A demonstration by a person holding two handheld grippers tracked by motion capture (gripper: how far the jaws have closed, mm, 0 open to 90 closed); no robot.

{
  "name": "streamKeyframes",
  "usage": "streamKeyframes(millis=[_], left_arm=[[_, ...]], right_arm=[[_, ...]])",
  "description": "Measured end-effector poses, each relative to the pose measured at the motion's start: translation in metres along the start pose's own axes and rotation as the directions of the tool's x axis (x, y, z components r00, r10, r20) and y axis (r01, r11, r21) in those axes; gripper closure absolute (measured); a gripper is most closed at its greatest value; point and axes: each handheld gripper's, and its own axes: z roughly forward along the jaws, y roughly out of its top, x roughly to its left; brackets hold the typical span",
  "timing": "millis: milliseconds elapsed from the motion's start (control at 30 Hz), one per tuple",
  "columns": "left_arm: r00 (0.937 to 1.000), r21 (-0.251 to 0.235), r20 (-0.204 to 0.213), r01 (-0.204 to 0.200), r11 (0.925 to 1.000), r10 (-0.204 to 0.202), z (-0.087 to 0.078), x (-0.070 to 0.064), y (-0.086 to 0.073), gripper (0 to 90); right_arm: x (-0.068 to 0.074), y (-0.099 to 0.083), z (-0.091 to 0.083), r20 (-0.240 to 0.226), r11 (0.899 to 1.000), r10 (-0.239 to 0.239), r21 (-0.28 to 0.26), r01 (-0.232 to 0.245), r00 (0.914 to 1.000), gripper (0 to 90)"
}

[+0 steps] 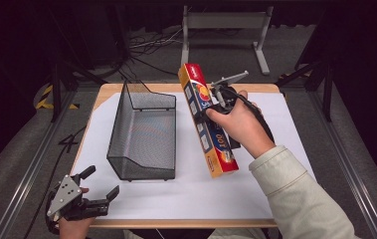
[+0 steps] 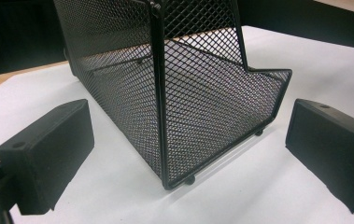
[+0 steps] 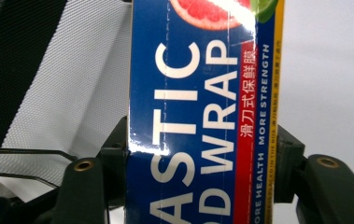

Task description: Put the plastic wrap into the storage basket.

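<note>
Wooden tabletop (image 1: 107, 88) under white sheet (image 1: 285, 124), centre frame. Grey carpet floor (image 1: 22, 144); cables (image 1: 146, 47) upper centre beside grey metal stand (image 1: 224, 21). Dark surroundings; yellow-black tape (image 1: 44, 97) at left.

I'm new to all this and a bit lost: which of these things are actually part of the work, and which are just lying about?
In use:
- plastic wrap box, clamped in the right tool
- black mesh basket beside it
- left tool, open, at the table's near edge

Just lying about:
- white sheet covering the table
- metal frame and cables on the floor behind
</note>
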Motion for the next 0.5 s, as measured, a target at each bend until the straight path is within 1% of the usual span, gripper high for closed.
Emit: streamKeyframes(millis=[100,233,333,500], left_arm=[[1.0000,-0.001,0.005,-0.005,1.0000,0.005,0.000,0.000,0.000,1.6],[0.9992,0.011,0.004,-0.039,0.9992,0.039,0.002,-0.003,0.001,1.5],[0.9978,0.021,0.010,-0.065,0.9976,0.065,0.005,-0.006,0.001,1.4],[0.9981,0.019,0.013,-0.060,0.9980,0.060,0.006,-0.005,0.002,1.2]], right_arm=[[0.010,0.003,0.004,-0.003,1.000,-0.018,0.007,0.018,0.9998,41.6],[0.020,0.005,0.008,-0.017,0.999,-0.031,0.012,0.031,0.9994,41.5],[0.026,0.007,0.011,-0.033,1.000,-0.026,0.016,0.027,0.9991,41.5],[0.037,0.012,0.015,-0.044,0.999,-0.030,0.021,0.031,0.9986,41.5]])
